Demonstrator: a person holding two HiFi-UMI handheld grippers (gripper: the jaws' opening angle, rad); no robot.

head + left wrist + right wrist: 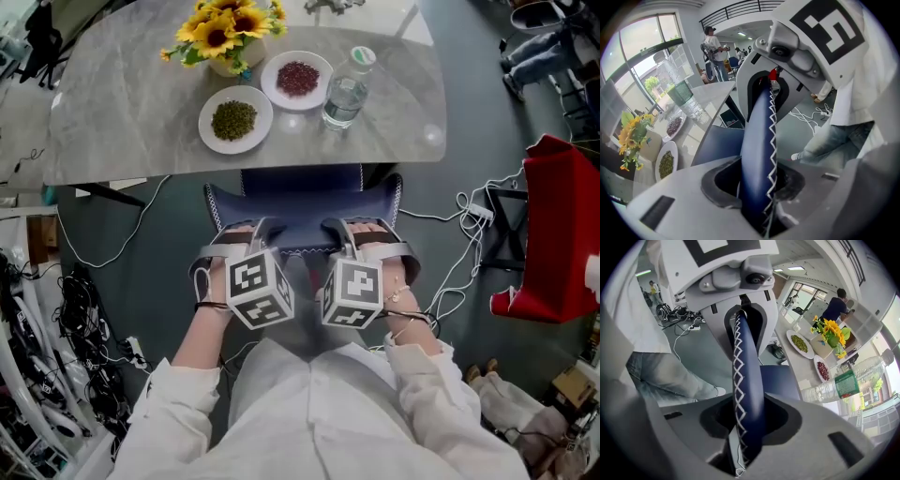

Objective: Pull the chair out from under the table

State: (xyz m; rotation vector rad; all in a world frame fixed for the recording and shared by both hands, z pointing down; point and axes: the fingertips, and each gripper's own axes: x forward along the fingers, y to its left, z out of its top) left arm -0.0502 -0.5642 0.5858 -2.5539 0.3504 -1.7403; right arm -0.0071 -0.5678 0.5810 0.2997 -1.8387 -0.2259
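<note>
A navy chair (302,208) with white zigzag stitching stands partly under the grey marble table (112,122), its seat showing below the table's front edge. Both grippers clamp the top edge of its backrest. My left gripper (253,231) is shut on the backrest's left part, my right gripper (337,231) on its right part. In the left gripper view the padded backrest (757,140) runs between my jaws (759,192) up into the other gripper. The right gripper view shows the same backrest (747,376) pinched in my right gripper (745,427).
On the table stand a sunflower vase (230,33), a plate of green beans (234,119), a plate of red beans (297,79) and a water bottle (347,89). Cables (464,244) lie on the floor at right beside a red object (562,234). More cables (75,375) pile at left.
</note>
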